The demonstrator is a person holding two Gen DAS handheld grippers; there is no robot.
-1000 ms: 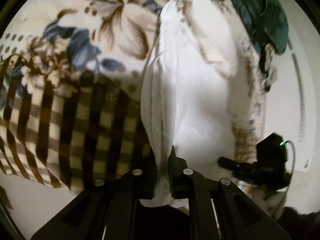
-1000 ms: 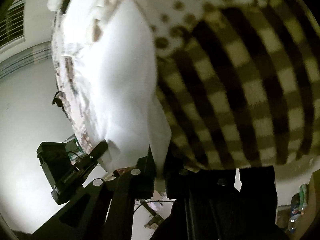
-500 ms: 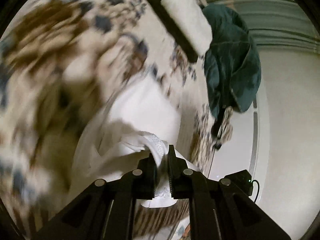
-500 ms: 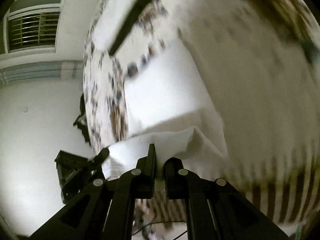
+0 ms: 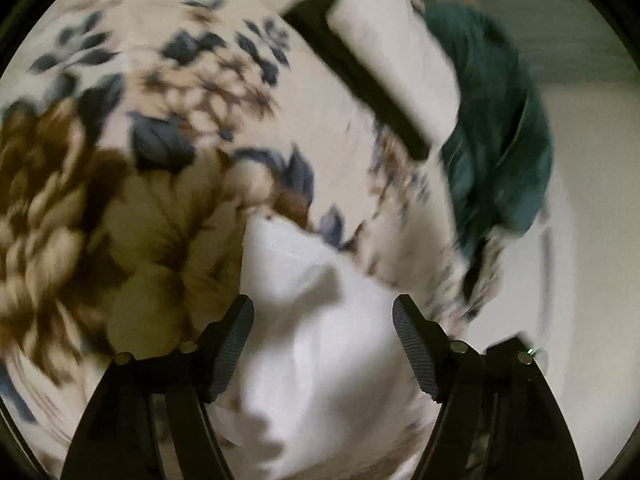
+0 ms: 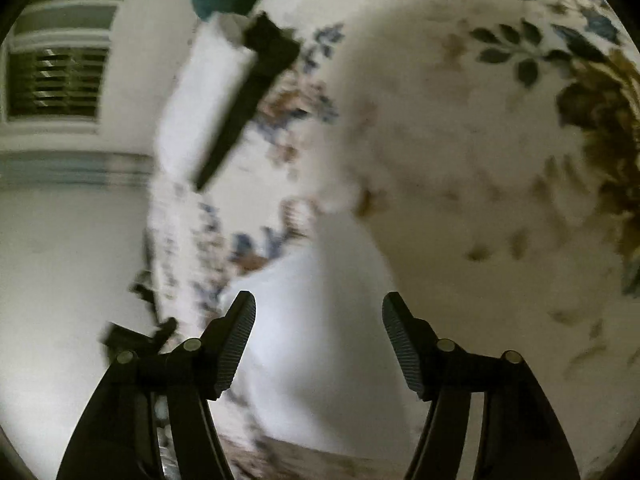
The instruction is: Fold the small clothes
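Both the left gripper (image 5: 323,344) and right gripper (image 6: 319,344) are gaping empty above the white garment (image 5: 320,344); only the right view is showing a window (image 6: 56,80).

Both tools stand spread wide, nothing between their fingers. Directly ahead of the left tool (image 5: 323,344) lies the white garment (image 5: 320,340) on the floral bed cover (image 5: 180,140); beyond it, to the right, a white-and-black folded stack (image 5: 384,60) and a teal cloth (image 5: 496,128) block the way. Left of the garment is bare cover.
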